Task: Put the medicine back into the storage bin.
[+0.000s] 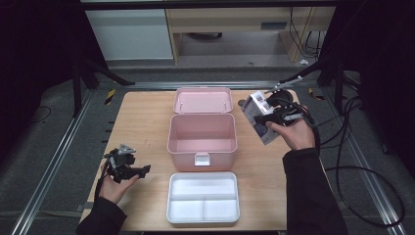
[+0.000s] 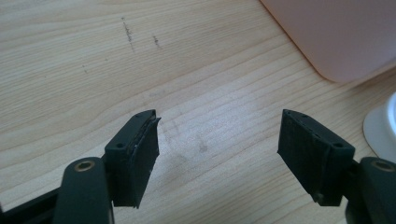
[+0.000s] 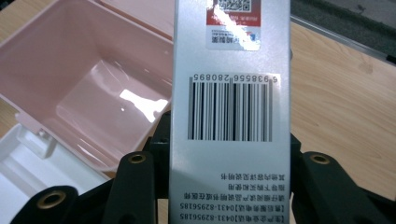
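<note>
1. Carton (image 1: 258, 117) in the right gripper (image 1: 274, 116): a small printed cardboard box, held up off the table (image 1: 142, 127), just right of the open pink box (image 1: 202, 134).
2. In the right gripper view the jaws are clamped on the carton's two narrow sides, with the barcode face (image 3: 229, 107) turned to the camera and the pink box's empty inside behind it at left.
3. The left gripper (image 1: 128, 169) rests low near the table's left edge, jaws spread wide with nothing between them; its own view shows bare wood between the pads (image 2: 140, 154).
4. A white divided tray (image 1: 203, 197) lies in front of the pink box, empty. The pink lid (image 1: 202, 100) is hinged back flat.
5. Handling, as I judge it: the carton looks light and fairly stiff, but thin card will dent if squeezed hard. Its glossy faces may slip, so a grip across the narrow sides near the middle seems soundest.
</note>
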`<action>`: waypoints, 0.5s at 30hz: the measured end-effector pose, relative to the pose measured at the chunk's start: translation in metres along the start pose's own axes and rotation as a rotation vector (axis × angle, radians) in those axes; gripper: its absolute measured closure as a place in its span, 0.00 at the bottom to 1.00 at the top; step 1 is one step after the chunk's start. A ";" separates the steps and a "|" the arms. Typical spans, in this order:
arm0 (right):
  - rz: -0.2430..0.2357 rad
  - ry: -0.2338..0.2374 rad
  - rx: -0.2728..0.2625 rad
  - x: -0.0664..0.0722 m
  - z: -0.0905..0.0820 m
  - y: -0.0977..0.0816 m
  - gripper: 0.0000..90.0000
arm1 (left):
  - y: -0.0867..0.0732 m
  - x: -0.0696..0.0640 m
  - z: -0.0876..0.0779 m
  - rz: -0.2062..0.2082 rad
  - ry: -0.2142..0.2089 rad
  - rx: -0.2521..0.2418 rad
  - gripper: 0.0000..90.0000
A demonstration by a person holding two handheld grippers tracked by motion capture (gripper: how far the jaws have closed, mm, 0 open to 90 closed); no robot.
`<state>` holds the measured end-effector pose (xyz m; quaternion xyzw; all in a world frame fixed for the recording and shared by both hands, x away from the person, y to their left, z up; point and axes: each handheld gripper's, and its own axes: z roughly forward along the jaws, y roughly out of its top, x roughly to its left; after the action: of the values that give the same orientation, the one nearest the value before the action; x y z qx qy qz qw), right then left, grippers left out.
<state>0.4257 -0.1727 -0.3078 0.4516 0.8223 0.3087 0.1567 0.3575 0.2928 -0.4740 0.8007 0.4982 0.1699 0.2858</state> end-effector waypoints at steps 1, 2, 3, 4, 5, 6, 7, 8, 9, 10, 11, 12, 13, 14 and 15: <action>-0.005 0.002 -0.004 0.002 0.001 0.004 0.63 | 0.000 0.000 0.000 0.003 -0.001 0.004 0.32; -0.007 0.005 -0.008 0.003 0.001 0.007 0.63 | 0.000 0.000 0.001 0.003 -0.001 0.005 0.32; -0.013 0.009 -0.012 0.006 0.003 0.014 0.63 | 0.000 0.000 0.000 -0.003 -0.003 0.002 0.32; -0.013 0.009 -0.012 0.006 0.003 0.014 0.63 | 0.000 0.000 0.000 -0.003 -0.003 0.002 0.32; -0.017 0.012 -0.010 0.008 0.005 0.018 0.63 | 0.000 0.000 0.000 -0.003 -0.003 0.001 0.33; -0.022 0.015 -0.007 0.010 0.006 0.022 0.63 | 0.000 0.000 0.000 -0.001 -0.002 0.001 0.33; -0.031 0.018 -0.002 0.014 0.010 0.029 0.63 | 0.000 0.000 0.000 -0.003 -0.003 0.001 0.32; -0.031 0.018 -0.002 0.014 0.010 0.029 0.63 | 0.000 0.000 0.000 -0.003 -0.003 0.001 0.33; -0.034 0.020 -0.001 0.015 0.011 0.031 0.63 | 0.000 0.000 0.000 -0.002 -0.003 0.001 0.33; -0.041 0.024 0.001 0.017 0.013 0.035 0.63 | 0.000 0.000 0.000 -0.001 -0.004 0.002 0.33; -0.048 0.029 -0.002 0.020 0.016 0.041 0.63 | 0.000 0.000 0.000 0.000 -0.003 0.002 0.32; -0.048 0.029 -0.002 0.020 0.016 0.041 0.63 | 0.000 0.000 0.000 0.000 -0.004 0.002 0.32; -0.054 0.045 0.001 0.025 0.021 0.047 0.63 | 0.000 0.000 0.000 0.001 -0.003 0.003 0.33; -0.054 0.045 0.001 0.025 0.021 0.047 0.63 | 0.000 0.000 0.000 0.001 -0.003 0.003 0.33; -0.067 0.050 0.006 0.030 0.025 0.053 0.63 | 0.000 0.000 0.000 0.005 -0.004 0.004 0.33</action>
<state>0.4576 -0.1170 -0.2921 0.4163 0.8415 0.3121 0.1453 0.3577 0.2926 -0.4739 0.8028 0.4961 0.1679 0.2850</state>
